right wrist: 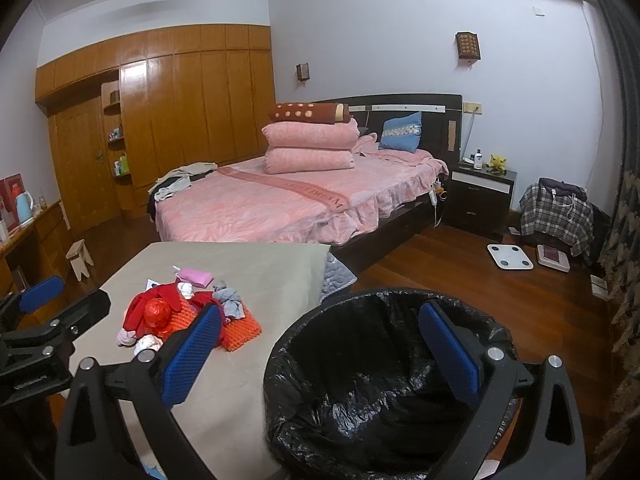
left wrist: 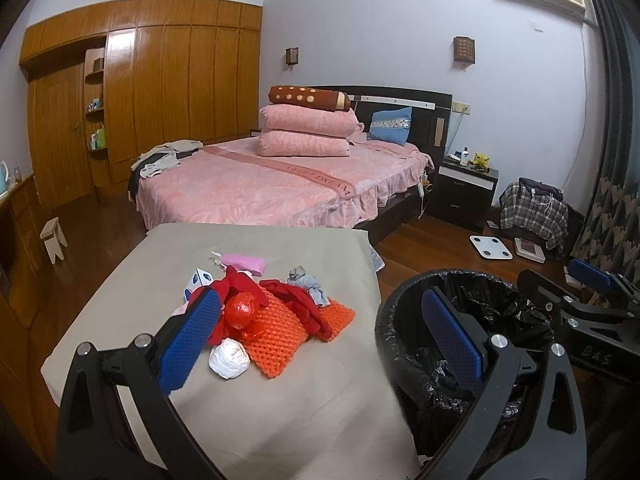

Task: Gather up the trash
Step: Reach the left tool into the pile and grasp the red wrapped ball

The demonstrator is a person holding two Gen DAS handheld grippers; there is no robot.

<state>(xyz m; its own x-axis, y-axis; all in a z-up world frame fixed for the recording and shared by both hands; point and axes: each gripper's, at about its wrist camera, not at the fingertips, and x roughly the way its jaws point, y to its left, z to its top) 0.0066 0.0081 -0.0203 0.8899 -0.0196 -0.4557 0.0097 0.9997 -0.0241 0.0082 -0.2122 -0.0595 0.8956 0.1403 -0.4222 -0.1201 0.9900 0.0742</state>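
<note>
A pile of items lies on the beige-covered table. In it are a crumpled red ball, a white paper wad, an orange knitted piece, red gloves, a grey sock and a pink item. My left gripper hangs open above the table's near side, with nothing between its pads; its left pad is close to the pile. A bin with a black liner stands right of the table. My right gripper is open and empty over the bin's rim.
A pink bed stands behind the table, and a wooden wardrobe lines the back wall. Beside the bed is a dark nightstand. White scales and a plaid-covered object sit on the wood floor. A small stool is at left.
</note>
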